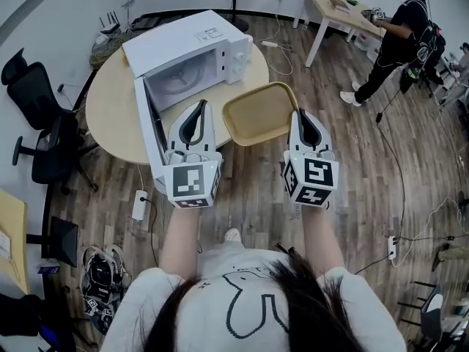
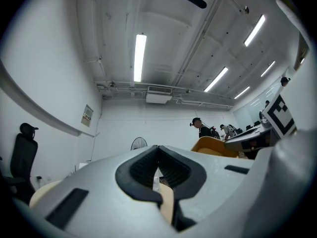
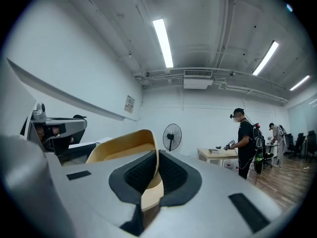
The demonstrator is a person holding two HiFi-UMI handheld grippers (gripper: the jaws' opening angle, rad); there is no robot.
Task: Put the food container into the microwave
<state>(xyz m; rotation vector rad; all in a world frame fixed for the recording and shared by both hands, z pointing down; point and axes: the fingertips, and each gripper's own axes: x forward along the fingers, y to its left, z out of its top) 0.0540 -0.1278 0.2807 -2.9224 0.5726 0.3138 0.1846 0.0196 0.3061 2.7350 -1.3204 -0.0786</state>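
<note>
With right gripper point(image 1: 301, 117) jaws clamped on the food container point(image 1: 258, 114) rim at frame centre, left gripper point(image 1: 197, 108) jaws closed, empty: carry level toward upper left, past door point(image 1: 145, 127), into open microwave point(image 1: 192, 46) on bench point(image 1: 110, 116).

No words or numbers can be read. A small sticker point(image 1: 209, 34) on top of the microwave point(image 1: 176, 46) and a sign point(image 3: 129, 103) on the wall point(image 3: 89, 73) are too small to make out.
</note>
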